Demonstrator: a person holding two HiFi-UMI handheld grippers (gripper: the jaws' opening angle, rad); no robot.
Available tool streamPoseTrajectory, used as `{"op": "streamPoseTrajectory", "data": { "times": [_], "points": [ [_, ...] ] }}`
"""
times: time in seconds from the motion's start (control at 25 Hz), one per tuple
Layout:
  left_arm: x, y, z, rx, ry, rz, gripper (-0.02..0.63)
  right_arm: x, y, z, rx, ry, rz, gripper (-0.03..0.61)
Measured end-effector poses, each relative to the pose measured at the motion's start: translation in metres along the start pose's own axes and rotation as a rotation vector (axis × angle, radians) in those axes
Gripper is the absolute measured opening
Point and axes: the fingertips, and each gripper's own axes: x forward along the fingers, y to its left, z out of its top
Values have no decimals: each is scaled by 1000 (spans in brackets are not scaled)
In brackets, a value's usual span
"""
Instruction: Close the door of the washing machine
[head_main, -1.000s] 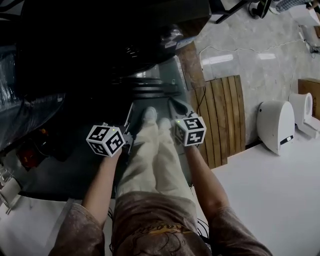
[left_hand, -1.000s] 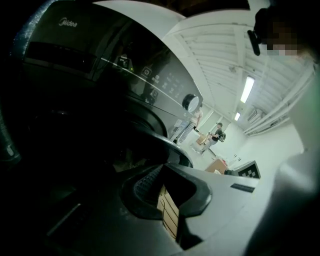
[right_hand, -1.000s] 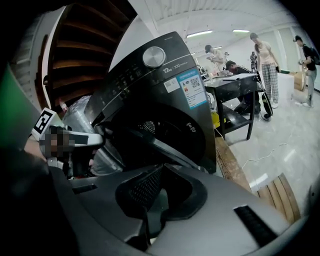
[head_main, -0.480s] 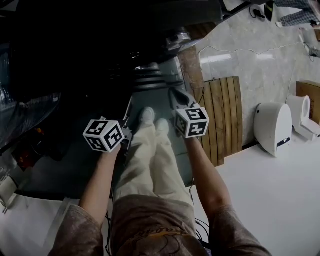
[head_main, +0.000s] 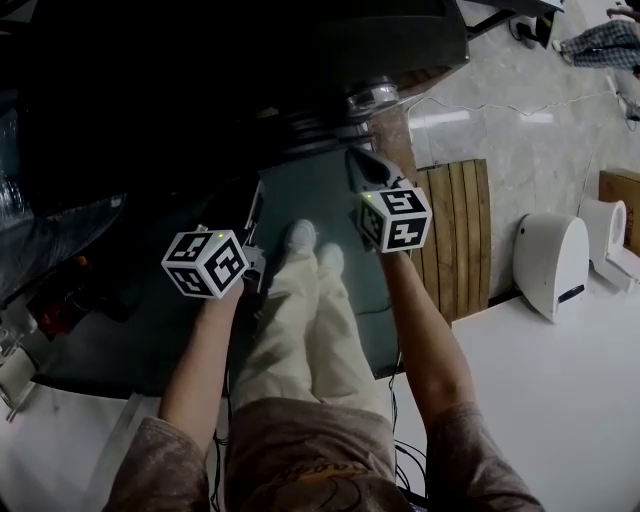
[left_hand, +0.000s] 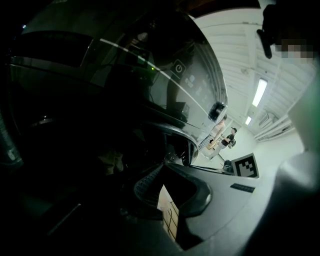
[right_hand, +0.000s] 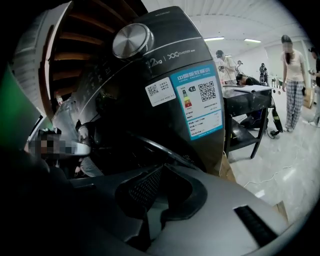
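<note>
Two tongs, both shut tight, nothing held. L tongs (left_hand: 162, 170) point at the glossy dark front of the washing machine (left_hand: 125, 75), tips near it. Its door (right_hand: 167, 151) shows as a dark round rim just beyond the R tongs (right_hand: 163, 166), below the knob (right_hand: 132, 41) & energy label (right_hand: 197, 102); can't tell if latched. Further R on the floor: wooden slat board (head_main: 462, 235), then white appliance (head_main: 552, 262).

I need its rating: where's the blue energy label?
In the right gripper view, the blue energy label sits on the washing machine, below-right of the silver dial.
</note>
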Motion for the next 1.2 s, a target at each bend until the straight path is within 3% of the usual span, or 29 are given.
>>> {"op": "streamPoseTrajectory", "data": {
  "times": [0.44,1.0,1.2],
  "points": [
    [4,-1,2,-11,6,6,0,4,-2,4,-67,35,12,0],
    [9,-2,5,-17,-21,-17,0,9,-5,9,-69,42,3,0],
    [8,-8,9,-26,-12,-28,0,7,-3,11,-23,46,-7,0]
  ]
}}
